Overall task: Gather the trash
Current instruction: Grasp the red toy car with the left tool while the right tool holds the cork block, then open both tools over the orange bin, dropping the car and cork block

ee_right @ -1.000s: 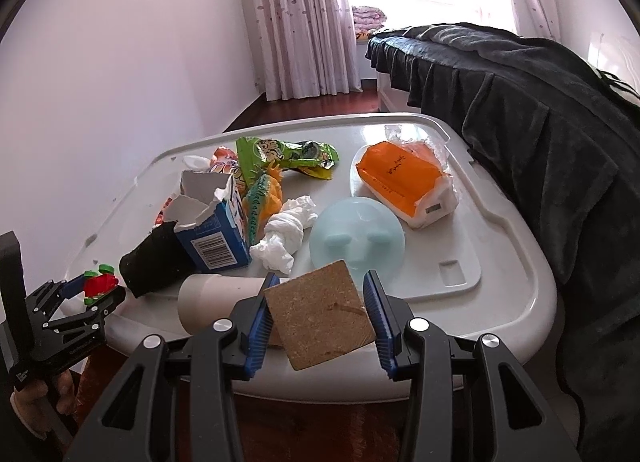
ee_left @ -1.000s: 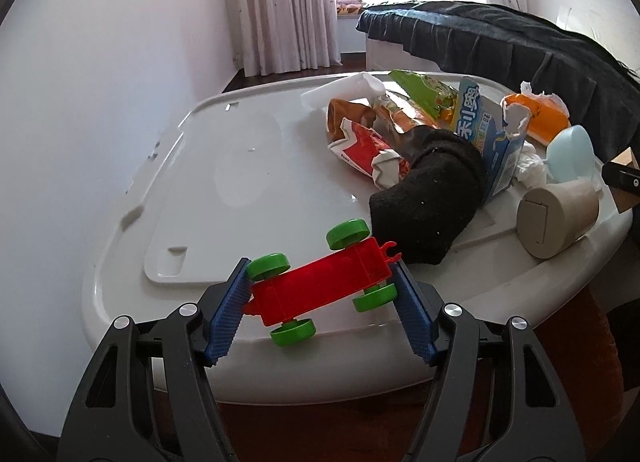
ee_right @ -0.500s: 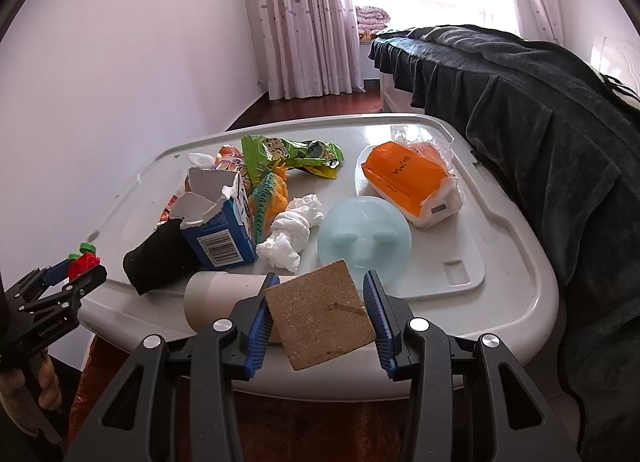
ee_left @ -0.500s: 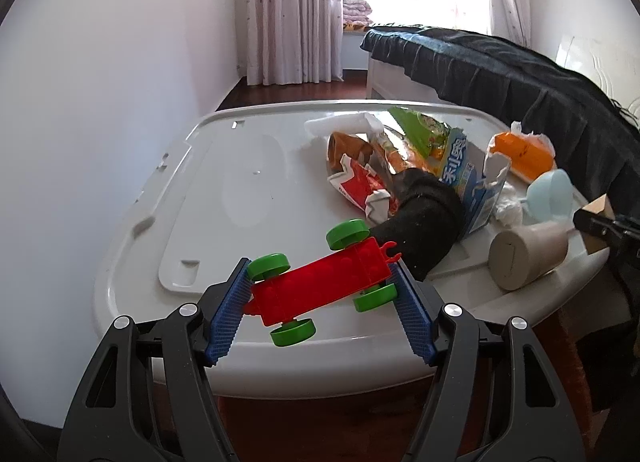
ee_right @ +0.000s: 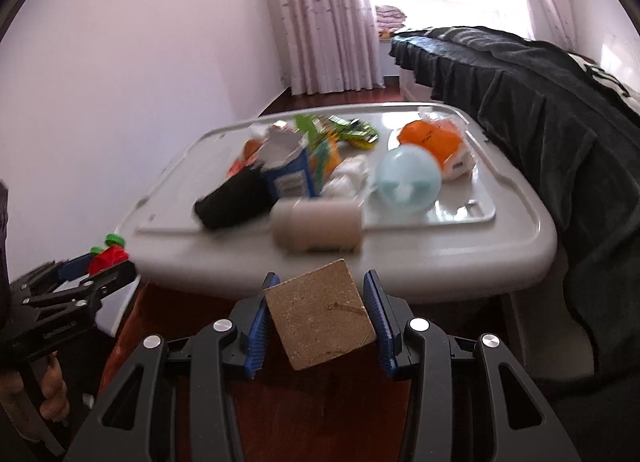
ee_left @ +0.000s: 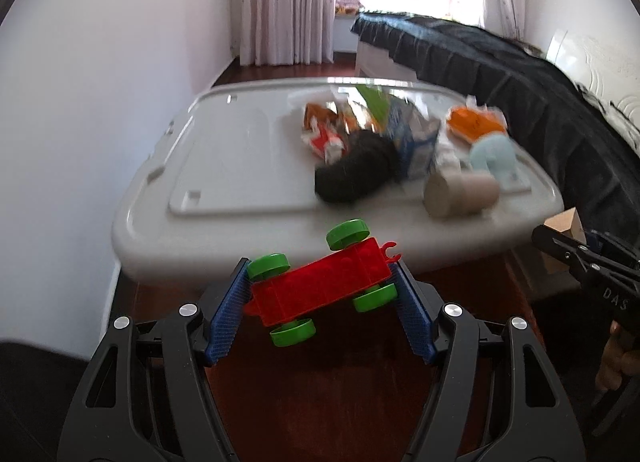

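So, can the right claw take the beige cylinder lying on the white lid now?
Probably not: the right claw is shut on a brown square block, though the beige cylinder lies unobstructed.

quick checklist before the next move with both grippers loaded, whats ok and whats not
1. Left gripper clamped on the red toy car: ok, a pad at each end.
2. Right gripper clamped on the brown square block: ok, though it sits tilted between the pads.
3. Both loads clear of the white lid: ok, they hang over the floor in front of it.
4. Grippers apart from each other: ok.
5. Drop-off bin in view: not ok, none visible.
6. Trash left on the lid: not ok, carton, paper roll and wrappers remain.
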